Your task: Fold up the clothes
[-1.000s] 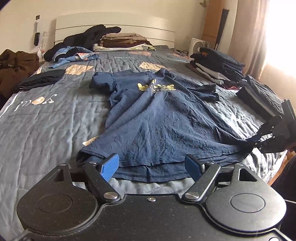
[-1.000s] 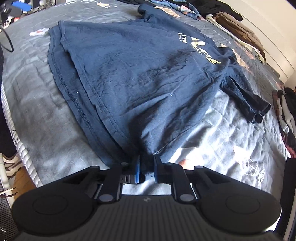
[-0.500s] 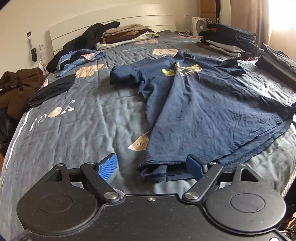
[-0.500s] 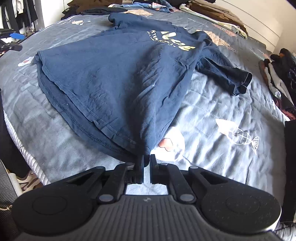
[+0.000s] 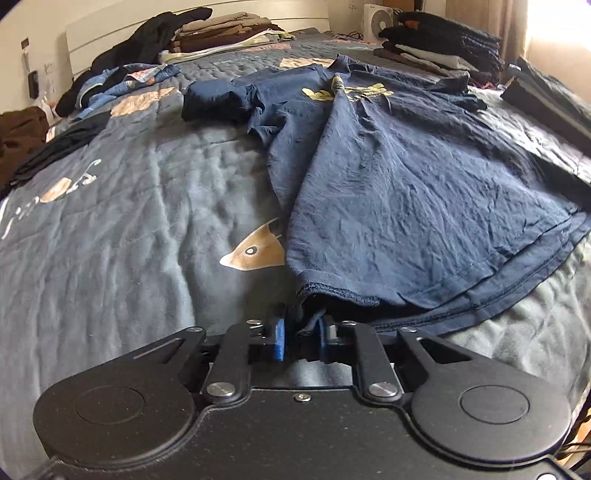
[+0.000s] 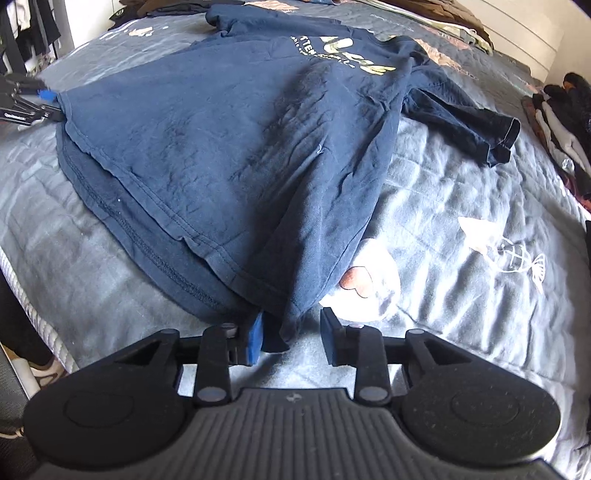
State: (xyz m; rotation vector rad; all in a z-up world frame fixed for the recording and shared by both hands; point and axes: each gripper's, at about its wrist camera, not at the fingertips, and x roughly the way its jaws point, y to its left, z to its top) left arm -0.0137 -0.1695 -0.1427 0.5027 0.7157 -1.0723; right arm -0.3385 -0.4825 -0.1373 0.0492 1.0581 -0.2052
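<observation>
- Navy T-shirt point(image 5: 406, 184) lay spread on the grey quilt point(image 5: 129, 221), hem toward both cameras, collar end toward the headboard point(image 5: 92, 33).
- Left gripper point(image 5: 301, 338) jaws were closing, blue pads narrow on the shirt's near hem corner; fabric bunched between them, contact point partly hidden by the folds.
- Right gripper point(image 6: 291, 334) jaws were opening; the opposite hem corner hung against the left pad, clear gap to the right pad, so no pinch.
- Left gripper also showed in the right wrist view at far left point(image 6: 33, 107), blurred and cut off by the frame.
- Yellow chest print point(image 6: 343, 55) was creased and foreshortened; only "TIEN"-like letters, rest unreadable.
- White script on quilt point(image 5: 48, 195) was distorted, not legible.
- Fish print point(image 5: 255, 251) was partly covered by the shirt edge.
- Folded stack point(image 5: 443, 48) at the right and clothes pile point(image 5: 207, 33) by the headboard: items not separable.
</observation>
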